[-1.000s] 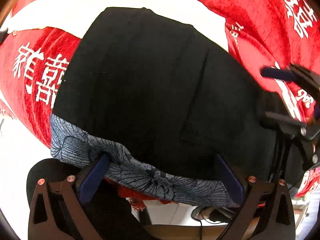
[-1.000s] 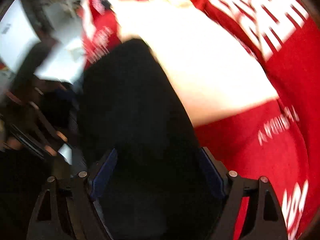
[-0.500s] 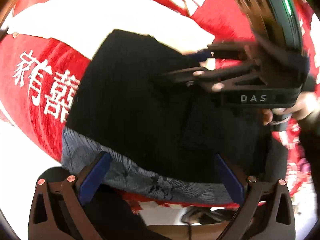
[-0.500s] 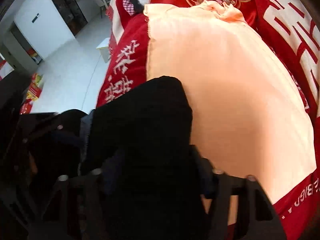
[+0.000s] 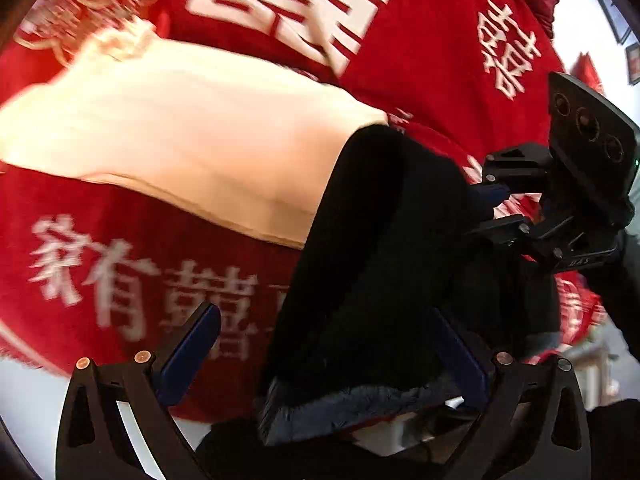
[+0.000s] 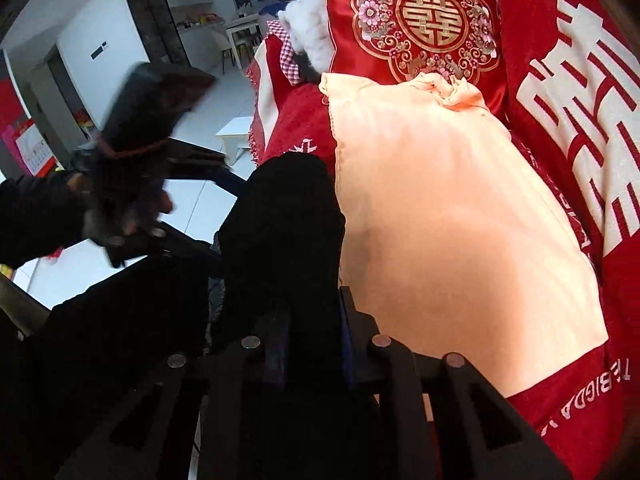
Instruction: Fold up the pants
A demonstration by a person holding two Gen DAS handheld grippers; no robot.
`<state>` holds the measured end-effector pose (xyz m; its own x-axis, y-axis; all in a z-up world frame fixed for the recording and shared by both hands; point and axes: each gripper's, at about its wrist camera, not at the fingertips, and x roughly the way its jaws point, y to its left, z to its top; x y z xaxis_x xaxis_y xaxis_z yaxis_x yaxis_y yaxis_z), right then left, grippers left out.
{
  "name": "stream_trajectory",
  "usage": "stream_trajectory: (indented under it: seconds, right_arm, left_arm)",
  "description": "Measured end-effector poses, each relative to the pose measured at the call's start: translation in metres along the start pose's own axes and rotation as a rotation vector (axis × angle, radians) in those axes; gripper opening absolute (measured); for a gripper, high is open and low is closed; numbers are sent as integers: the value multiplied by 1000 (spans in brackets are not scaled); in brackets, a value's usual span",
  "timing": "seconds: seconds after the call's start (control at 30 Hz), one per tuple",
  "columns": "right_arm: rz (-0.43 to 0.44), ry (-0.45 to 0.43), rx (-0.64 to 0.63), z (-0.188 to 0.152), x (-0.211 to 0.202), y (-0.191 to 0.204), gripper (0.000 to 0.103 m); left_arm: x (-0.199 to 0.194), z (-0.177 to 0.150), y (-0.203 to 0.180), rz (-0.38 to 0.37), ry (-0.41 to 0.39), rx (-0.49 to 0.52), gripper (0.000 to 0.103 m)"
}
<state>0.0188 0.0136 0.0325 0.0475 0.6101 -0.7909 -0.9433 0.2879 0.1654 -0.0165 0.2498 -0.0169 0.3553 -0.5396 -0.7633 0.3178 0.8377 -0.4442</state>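
Since a second ago, the right gripper [image 6: 312, 344] has been closing its jaws and now pinches a bunched fold of the black pants [image 6: 280, 232], which lie on the red bedspread [image 5: 120, 240] just right of a peach cloth [image 6: 440, 220]. The left gripper [image 5: 324, 344] stands wide open (pants edge between its fingers, unpinched).

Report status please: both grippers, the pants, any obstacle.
Right hand-held gripper just closed, shut on black pants. Left hand-held gripper open, pants between fingers. Peach cloth beside pants.

black pants [image 6: 288, 216], fingers [image 6: 276, 344] just closed
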Motion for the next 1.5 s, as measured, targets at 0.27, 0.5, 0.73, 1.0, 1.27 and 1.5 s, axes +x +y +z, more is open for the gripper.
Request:
stream_trajectory:
  seconds: [0.27, 0.5, 0.73, 1.0, 1.27, 1.5]
  right_arm:
    - [-12, 5, 1, -2, -2, 1, 22]
    - [-138, -63, 200, -11, -48, -18, 32]
    - [-241, 259, 82, -103, -50, 25, 41]
    - [-329, 306, 96, -141, -6, 21, 46]
    - [-371, 142, 183, -174, -117, 58, 54]
    - [-461, 109, 368, -242, -143, 73, 55]
  left_arm:
    - [46, 0, -16, -168, 142, 23, 95]
    - [31, -16, -45, 10, 159, 86, 41]
    - [27, -17, -81, 152, 145, 158, 41]
    - [-4, 6, -132, 148, 124, 188, 30]
    - [-23, 14, -228, 71, 88, 302, 29]
    - [10, 10, -328, 35, 126, 465, 23]
